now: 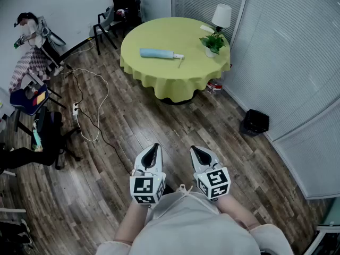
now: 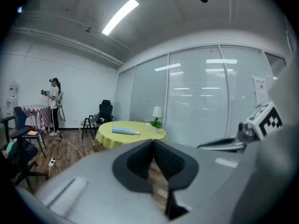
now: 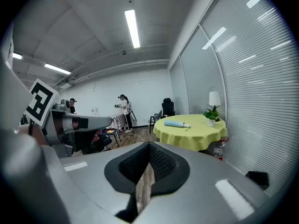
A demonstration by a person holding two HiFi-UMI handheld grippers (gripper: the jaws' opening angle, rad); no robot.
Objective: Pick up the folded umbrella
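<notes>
The folded umbrella (image 1: 158,53), light blue with a white handle end, lies on the round table's yellow-green cloth (image 1: 175,78) across the room. The left gripper view shows the umbrella (image 2: 124,131) small and far off, and so does the right gripper view (image 3: 176,123). My left gripper (image 1: 154,146) and right gripper (image 1: 195,150) are held side by side low in front of the person's body, over the wooden floor, pointing toward the table. Both are shut with nothing between the jaws, as the left gripper (image 2: 153,146) and right gripper (image 3: 148,149) show in their own views.
A potted plant (image 1: 213,43) and a white lamp (image 1: 221,16) stand on the table's right side. A black bin (image 1: 255,122) sits by the glass wall with blinds. Cables and a power strip (image 1: 76,109) cross the floor at left. Chairs (image 1: 114,15) and a person (image 1: 32,28) are farther back.
</notes>
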